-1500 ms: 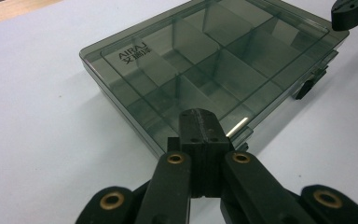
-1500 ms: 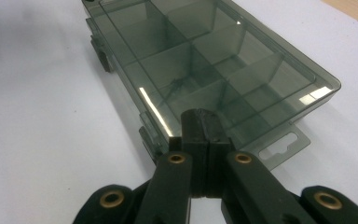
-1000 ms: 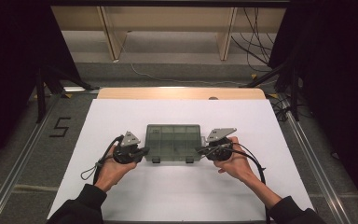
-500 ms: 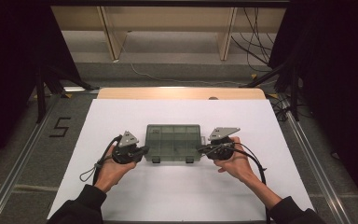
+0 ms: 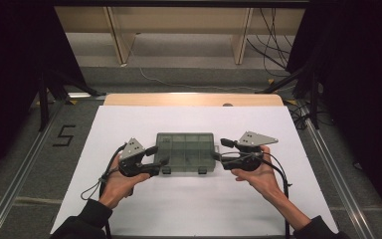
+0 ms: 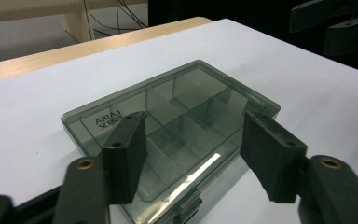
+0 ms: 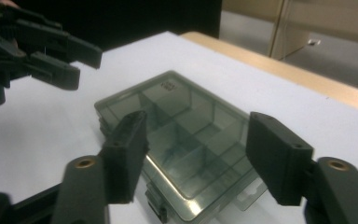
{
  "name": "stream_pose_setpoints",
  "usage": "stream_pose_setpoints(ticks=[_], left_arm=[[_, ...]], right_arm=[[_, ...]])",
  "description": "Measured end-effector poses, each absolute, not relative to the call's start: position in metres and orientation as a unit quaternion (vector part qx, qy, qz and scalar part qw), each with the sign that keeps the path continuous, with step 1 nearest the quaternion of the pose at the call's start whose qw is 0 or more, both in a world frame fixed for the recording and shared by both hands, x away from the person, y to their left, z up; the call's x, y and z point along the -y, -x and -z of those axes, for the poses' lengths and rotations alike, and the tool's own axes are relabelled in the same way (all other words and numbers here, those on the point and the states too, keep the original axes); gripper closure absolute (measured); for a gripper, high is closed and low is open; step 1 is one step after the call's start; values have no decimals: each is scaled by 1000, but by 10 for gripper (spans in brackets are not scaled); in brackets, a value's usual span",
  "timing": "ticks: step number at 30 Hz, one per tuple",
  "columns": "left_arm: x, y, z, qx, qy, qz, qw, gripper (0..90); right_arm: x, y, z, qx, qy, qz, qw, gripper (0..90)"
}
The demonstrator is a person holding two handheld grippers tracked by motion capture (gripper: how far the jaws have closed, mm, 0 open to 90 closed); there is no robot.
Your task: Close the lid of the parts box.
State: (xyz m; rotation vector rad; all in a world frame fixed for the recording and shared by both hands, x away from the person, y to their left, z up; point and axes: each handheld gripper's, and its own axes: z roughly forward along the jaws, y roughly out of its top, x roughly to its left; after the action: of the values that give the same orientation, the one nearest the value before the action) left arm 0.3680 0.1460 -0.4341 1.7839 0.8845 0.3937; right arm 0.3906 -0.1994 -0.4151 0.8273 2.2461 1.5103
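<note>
Nothing looks begun: the smoked-plastic compartment box [image 5: 185,151] lies shut, latches at its six-o'clock edge, near the centre of the white table [image 5: 194,209]. The left gripper [image 5: 155,155] at nine o'clock and the right gripper [image 5: 221,150] at three both stand wide apart, gripping nothing. Every compartment appears empty (the tinted lid dims them). Opening it is probably next.
</note>
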Motion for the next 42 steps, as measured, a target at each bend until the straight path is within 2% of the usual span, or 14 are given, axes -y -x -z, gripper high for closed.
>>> stream_pose_setpoints(ticks=[9, 17, 30, 42], left_arm=[[-150, -363, 431, -360, -739, -180, 540, 303], [-151, -355, 430, -347, -738, -189, 548, 264], [-157, -342, 428, -352, -731, -193, 552, 203], [-156, -333, 427, -348, -732, -190, 554, 194]], right_arm=[[214, -376, 412, -761, -310, -544, 171, 265], [213, -369, 413, -747, -311, -561, 176, 200], [217, -356, 415, -740, -313, -562, 195, 183], [227, -338, 415, -738, -326, -562, 182, 171]])
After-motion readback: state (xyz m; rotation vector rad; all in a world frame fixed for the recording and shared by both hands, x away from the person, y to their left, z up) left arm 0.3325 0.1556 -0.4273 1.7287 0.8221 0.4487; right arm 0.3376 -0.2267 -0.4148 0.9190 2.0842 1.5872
